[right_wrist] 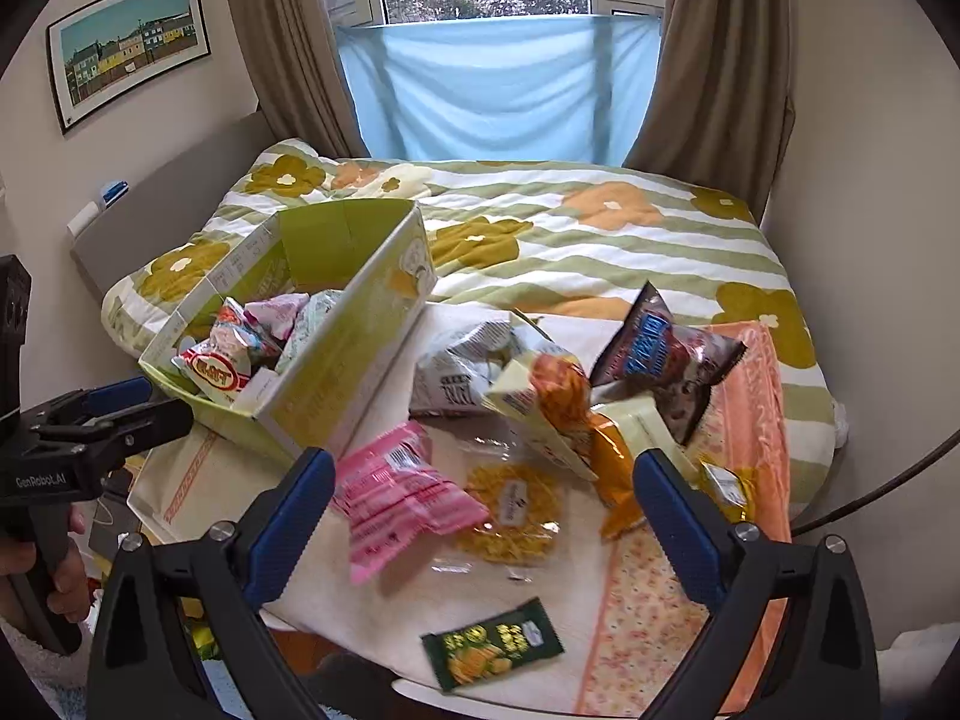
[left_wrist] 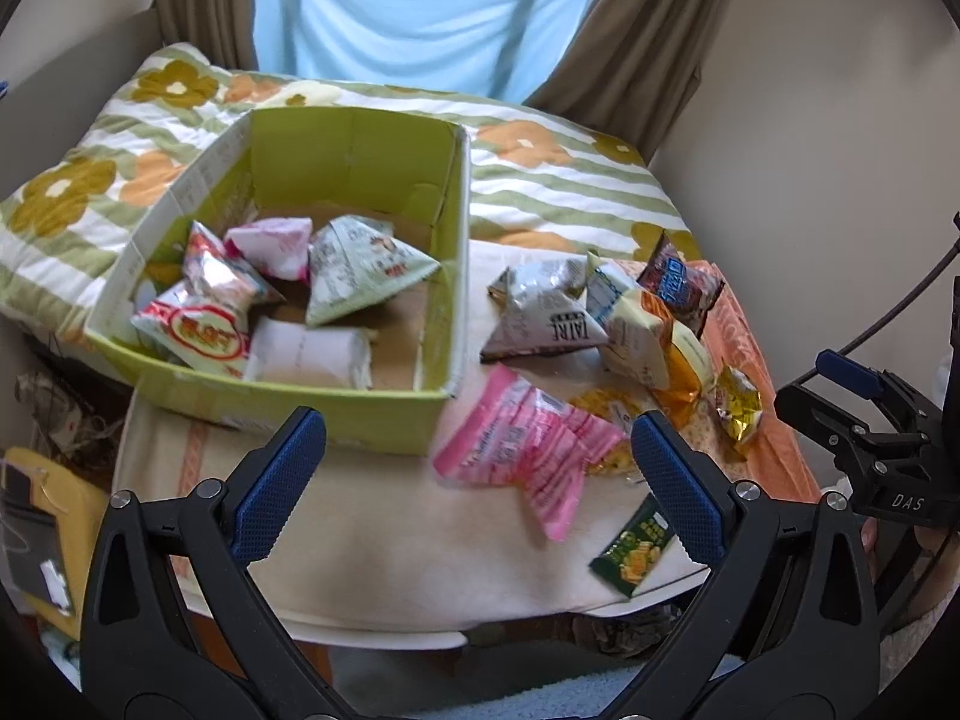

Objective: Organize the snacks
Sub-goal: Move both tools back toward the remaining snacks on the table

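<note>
Hovering: both grippers hang above the near edge of the snack spread, neither touching anything.
Left gripper: fingers spread wide and empty — the near wall of the box and the pink packet show between them.
Right gripper: fingers spread wide, gripping nothing; the pink packet and a clear bag of yellow snacks lie in the gap below.
Green cardboard box: open-topped, standing on the left of the cream cloth, its far end against the flowered quilt.
Inside the box: a red-and-white packet, a silvery red packet, a pale pink pouch, a pale green triangular pouch and a white flat packet.
Pink packet: loose on the cloth, just right of the box's near corner.
Pile to the right: a grey-white pouch, a cream-and-orange bag and a dark brown packet, overlapping one another — a small gold packet lies just beside them on the orange patterned cloth.
Dark green packet: apart from the rest, flat near the front edge of the cloth.
Background: a window with brown curtains and a pale blue sheet behind the bed; a framed picture on the left wall.
</note>
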